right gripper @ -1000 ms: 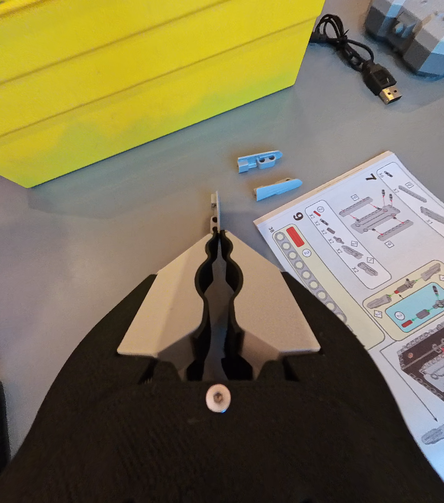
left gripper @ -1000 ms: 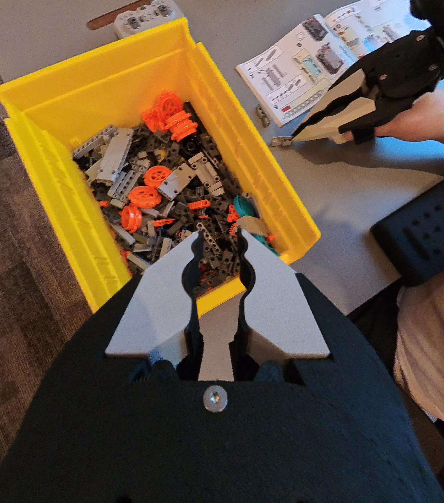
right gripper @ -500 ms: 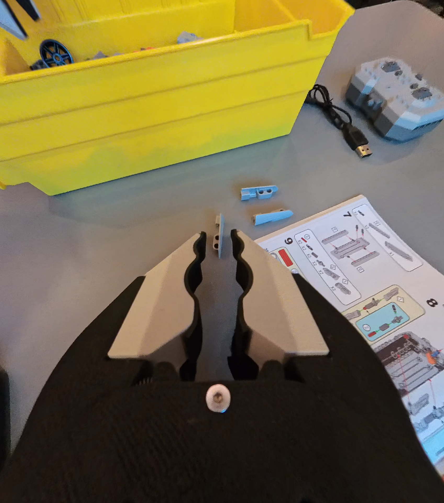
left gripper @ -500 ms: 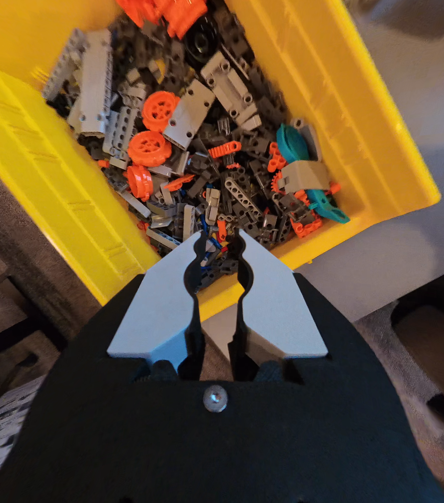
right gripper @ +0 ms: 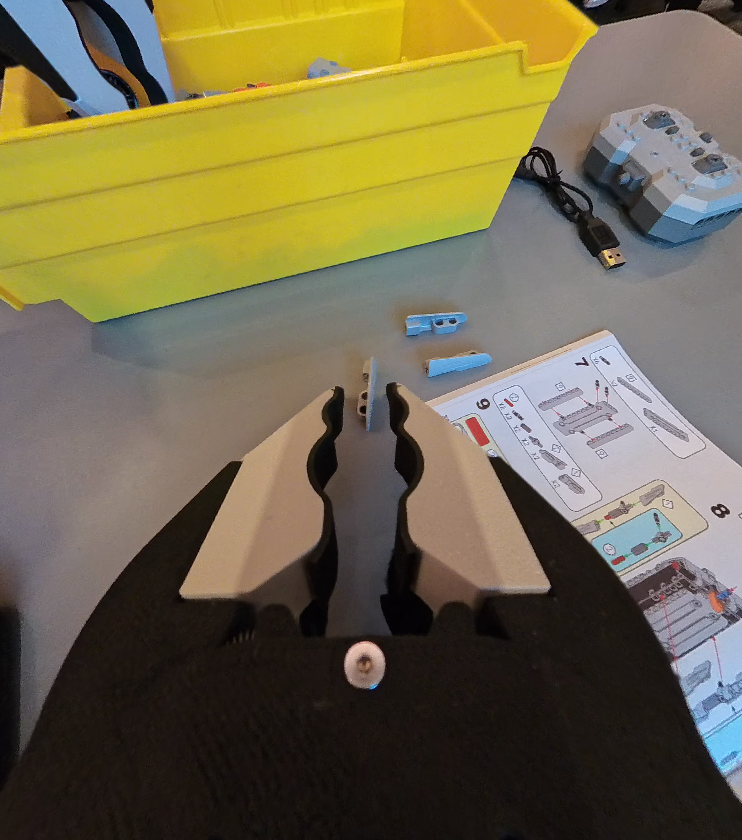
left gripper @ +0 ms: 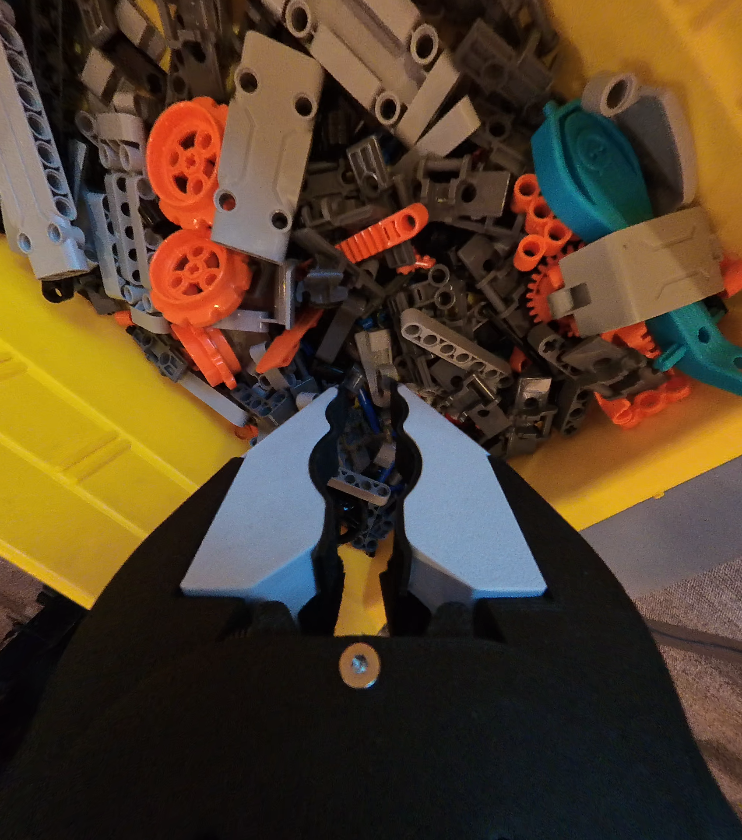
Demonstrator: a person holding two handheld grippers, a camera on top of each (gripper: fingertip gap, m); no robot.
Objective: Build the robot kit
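Observation:
My left gripper [left gripper: 366, 393] is low inside the yellow bin [left gripper: 64, 432], just above a heap of grey, black and orange building-toy parts. Its jaws stand a little apart. A small light grey connector [left gripper: 377, 359] lies at the tips, beside the right fingertip [left gripper: 401, 395], and I see no grip on it. The same gripper shows in the right wrist view [right gripper: 87, 68], dipping into the bin [right gripper: 246, 182]. My right gripper [right gripper: 365, 391] is open over the grey table [right gripper: 132, 432]. A small grey-blue panel piece [right gripper: 369, 400] stands on edge between its tips, with a gap on each side.
Two more light blue pieces [right gripper: 435, 323] [right gripper: 457, 364] lie just beyond. An open instruction booklet [right gripper: 632, 500] lies to the right. A black USB cable [right gripper: 587, 218] and a grey control unit [right gripper: 669, 177] lie at the far right. Orange wheels [left gripper: 187, 159] and a teal part [left gripper: 587, 168] lie in the bin. The left gripper's tips are roughly 25 cm from the right gripper's. The left gripper is farther from the grey control unit [right gripper: 669, 177], some 30 cm, than the right, some 25 cm.
My right gripper opened, let go of the small panel piece and drew back; the piece stays on the table. My left gripper dropped into the bin and its jaws narrowed slightly.

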